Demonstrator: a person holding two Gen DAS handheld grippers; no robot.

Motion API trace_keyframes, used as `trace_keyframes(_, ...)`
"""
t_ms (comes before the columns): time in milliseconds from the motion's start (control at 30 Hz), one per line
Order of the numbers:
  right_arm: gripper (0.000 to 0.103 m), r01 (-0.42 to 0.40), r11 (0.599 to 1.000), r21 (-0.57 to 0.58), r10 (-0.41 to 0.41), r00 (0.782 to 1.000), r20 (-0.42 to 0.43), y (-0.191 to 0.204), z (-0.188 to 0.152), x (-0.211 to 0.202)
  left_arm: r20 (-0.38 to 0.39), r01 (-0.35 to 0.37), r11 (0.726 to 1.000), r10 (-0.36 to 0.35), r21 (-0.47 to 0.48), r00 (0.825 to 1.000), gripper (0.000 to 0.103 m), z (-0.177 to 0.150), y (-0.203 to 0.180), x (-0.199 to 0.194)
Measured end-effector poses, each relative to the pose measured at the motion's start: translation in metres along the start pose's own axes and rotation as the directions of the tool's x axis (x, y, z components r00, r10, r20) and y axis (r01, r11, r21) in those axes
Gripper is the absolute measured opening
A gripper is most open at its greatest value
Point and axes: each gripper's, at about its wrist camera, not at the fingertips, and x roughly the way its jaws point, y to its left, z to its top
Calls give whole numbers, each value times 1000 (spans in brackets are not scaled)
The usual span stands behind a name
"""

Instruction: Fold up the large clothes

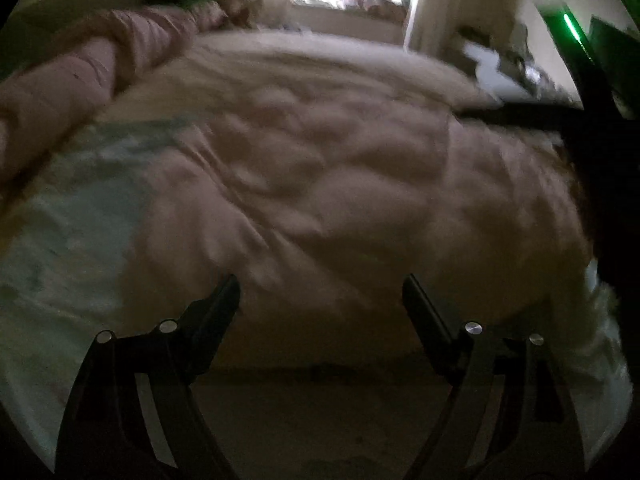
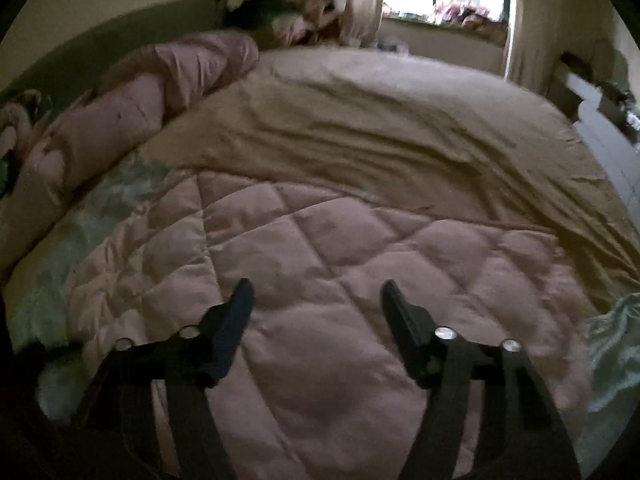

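The pale pink quilted comforter [image 2: 320,272] lies doubled over, it seems, on the bed's tan sheet [image 2: 400,128], further folds remaining, while left gripper [image 1: 320,300] and right gripper [image 2: 318,304] hover with fingers spread, empty.

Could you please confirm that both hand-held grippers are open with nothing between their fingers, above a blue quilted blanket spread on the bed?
Not quite: the colour is wrong. The quilted blanket is pink, not blue, as the right wrist view shows clearly. The rest stands: the left hand-held gripper and the right hand-held gripper are both open with nothing between their fingers, above the blanket spread on the bed.
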Motion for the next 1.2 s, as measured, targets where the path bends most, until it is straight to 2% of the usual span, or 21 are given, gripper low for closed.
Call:
trace_keyframes(100, 62, -14, 1000, 27, 16, 997, -77, 13, 12, 30, 18, -35, 999, 35, 23, 999, 78, -7, -4, 11)
trace_keyframes(233, 66, -5, 997, 83, 22, 978, -207, 12, 11, 76, 27, -12, 1000, 12, 13, 1000, 78, -8, 1, 13)
trace_keyframes(300, 67, 3, 998, 69, 15, 965, -261, 14, 10, 93, 31, -9, 1000, 9, 9, 999, 78, -8, 2, 14)
trace_keyframes(433, 69, 56, 998, 32, -45, 958, -282, 23, 9, 111, 38, -13, 1000, 13, 10, 999, 78, -6, 2, 15)
trace_keyframes(533, 70, 75, 996, 43, -62, 966, -251, 27, 3, 116, 47, 5, 1000, -5, -6, 999, 78, -7, 3, 11)
trace_keyframes(667, 71, 57, 996, 65, -43, 979, -199, 24, 0, 102, 59, 33, 999, -33, -13, 998, 79, -4, 3, 0)
trace_keyframes(733, 79, 25, 997, 77, -12, 985, -170, 19, -2, 83, 65, 51, 999, -49, -17, 997, 80, -4, 1, -7)
trace_keyframes(800, 96, -5, 997, 80, 15, 992, -122, 18, -7, 61, 68, 48, 999, -47, -12, 997, 82, -2, -1, -11)
trace_keyframes(900, 98, -45, 995, 87, 51, 996, -76, 12, -16, 35, 88, 58, 998, -56, -18, 995, 85, -1, -4, -22)
trace_keyframes(1000, 98, -98, 987, 130, 102, 995, -20, 3, -24, 1, 94, 57, 998, -55, -18, 994, 93, -3, -7, -34)
trace_keyframes(1200, 99, -168, 970, 178, 152, 983, 103, -17, -38, -64, 125, 59, 998, -54, -34, 991, 94, -9, -11, -56)
